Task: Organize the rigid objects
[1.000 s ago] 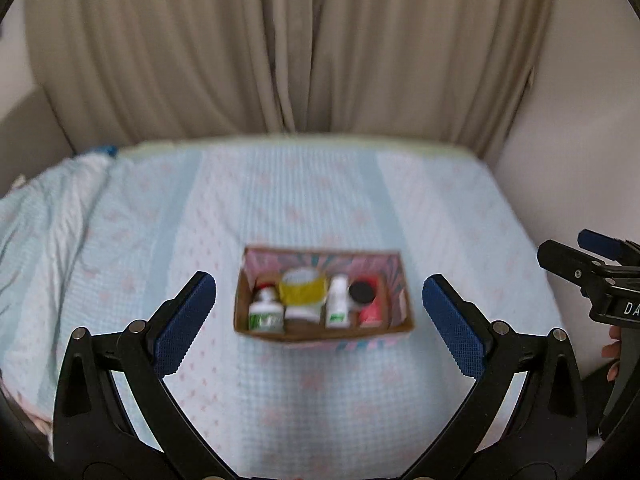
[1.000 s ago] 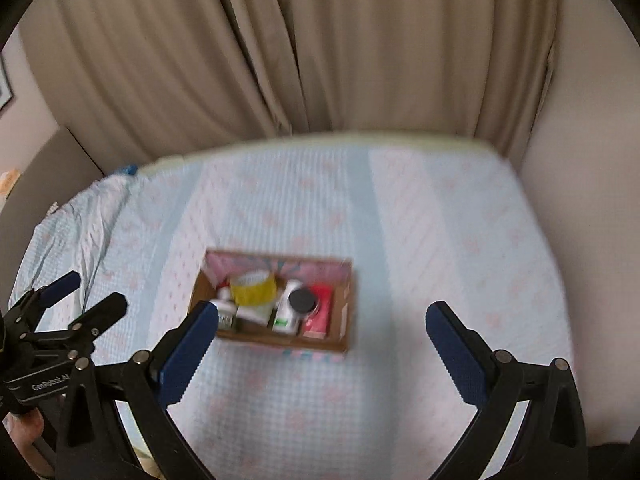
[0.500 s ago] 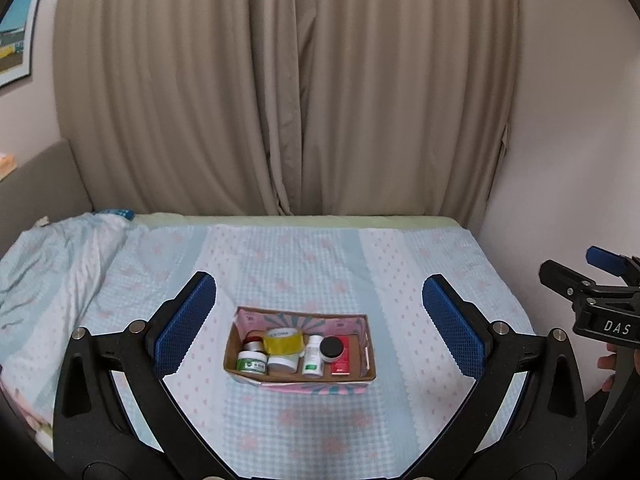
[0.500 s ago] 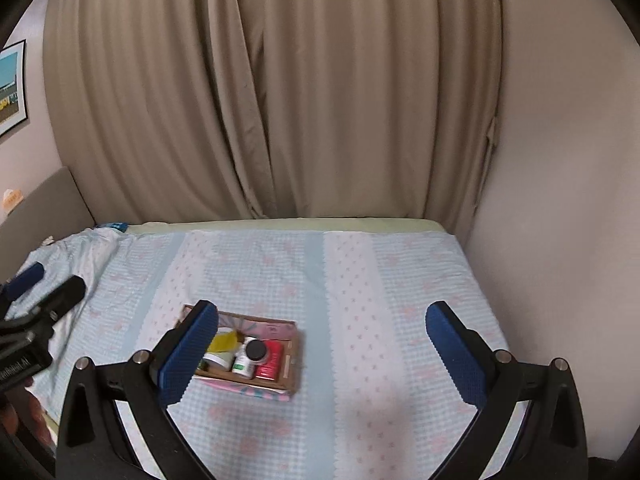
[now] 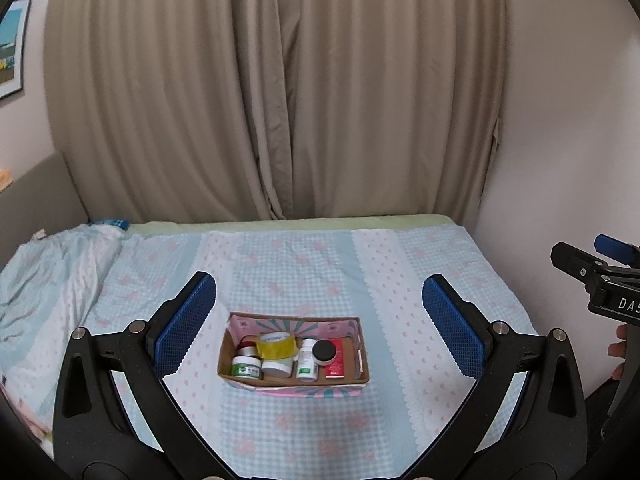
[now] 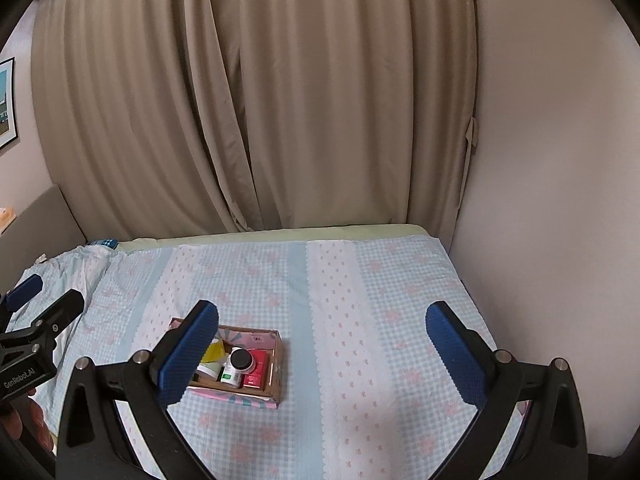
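So there's a shallow open-top cardboard box with pink patterned sides, sitting on the near-middle part of the bed, and everything's packed inside it. From left to right: a small white jar with a green label at the near left, a red-and-silver-lidded jar tucked just behind it, a yellow roll of tape leaning over a squat white tub, then a slim white bottle with a green label, a round black-lidded jar touching that bottle, and a flat red packet against the right wall.

The left gripper hangs above the near edge of the bed with its blue-padded fingers spread wide, nothing between them, the box framed in the gap. The right gripper is the same deal, jaws wide apart and empty, sitting further right so the box shows behind its left pad.

Underneath is a light blue gingham bedsheet with pink flowers and white stripes. Beige curtains hang at the far side, plain wall on the right.
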`<state>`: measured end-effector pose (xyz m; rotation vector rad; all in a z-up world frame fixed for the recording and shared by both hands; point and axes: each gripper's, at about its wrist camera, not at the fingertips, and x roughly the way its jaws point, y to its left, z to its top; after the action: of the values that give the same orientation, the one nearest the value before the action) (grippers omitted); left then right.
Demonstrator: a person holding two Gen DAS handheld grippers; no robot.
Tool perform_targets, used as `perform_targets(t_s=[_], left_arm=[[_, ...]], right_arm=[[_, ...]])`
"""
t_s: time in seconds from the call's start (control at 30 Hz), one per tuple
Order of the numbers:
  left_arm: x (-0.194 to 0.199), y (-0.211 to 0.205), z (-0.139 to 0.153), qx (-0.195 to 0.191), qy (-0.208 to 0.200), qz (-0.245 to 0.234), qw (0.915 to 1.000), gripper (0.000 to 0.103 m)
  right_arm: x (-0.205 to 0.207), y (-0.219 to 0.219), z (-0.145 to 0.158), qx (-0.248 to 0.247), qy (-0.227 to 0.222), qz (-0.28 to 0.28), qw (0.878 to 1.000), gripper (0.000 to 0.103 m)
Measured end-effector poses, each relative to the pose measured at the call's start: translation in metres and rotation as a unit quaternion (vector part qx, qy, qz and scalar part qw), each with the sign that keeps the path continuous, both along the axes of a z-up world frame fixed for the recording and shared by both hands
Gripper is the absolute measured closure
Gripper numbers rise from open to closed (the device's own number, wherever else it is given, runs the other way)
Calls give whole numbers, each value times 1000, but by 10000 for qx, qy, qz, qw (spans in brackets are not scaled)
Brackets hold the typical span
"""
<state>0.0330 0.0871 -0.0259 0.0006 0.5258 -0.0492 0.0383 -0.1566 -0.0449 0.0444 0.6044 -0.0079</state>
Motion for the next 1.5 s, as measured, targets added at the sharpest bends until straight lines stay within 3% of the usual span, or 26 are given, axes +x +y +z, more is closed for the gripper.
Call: perform_targets(t_s=[1.5], left_arm=[[-14, -8, 9, 161, -204, 118, 9996, 0]], right_arm=[[1, -4, -1, 57, -94, 122, 9999, 0]])
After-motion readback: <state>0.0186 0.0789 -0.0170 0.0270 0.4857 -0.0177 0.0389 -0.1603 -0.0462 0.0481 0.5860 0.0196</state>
